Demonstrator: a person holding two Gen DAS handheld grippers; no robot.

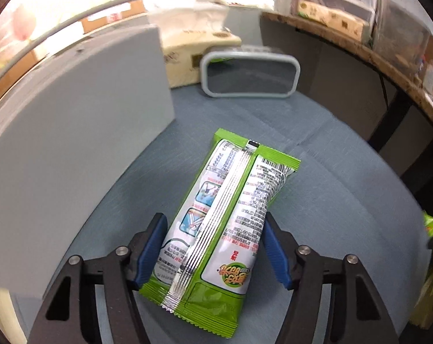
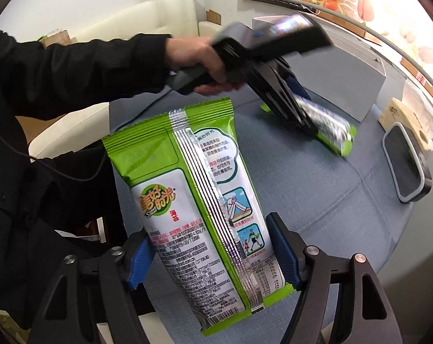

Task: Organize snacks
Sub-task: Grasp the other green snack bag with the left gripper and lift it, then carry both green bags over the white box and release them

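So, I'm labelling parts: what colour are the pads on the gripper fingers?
Blue pads on black fingers, clearest in the right wrist view, either side of the green snack packet.

Left wrist view looking steeply down along its own fingers at close range onto the blue tablecloth (image 1: pixel 345 200), right wrist view likewise angled down, facing the opposite hand, both views sharing the tablecloth, the grey-rimmed container (image 1: pixel 249 76) and the grey box (image 1: pixel 81 143)

Bright, fisheye warp, motion blur.
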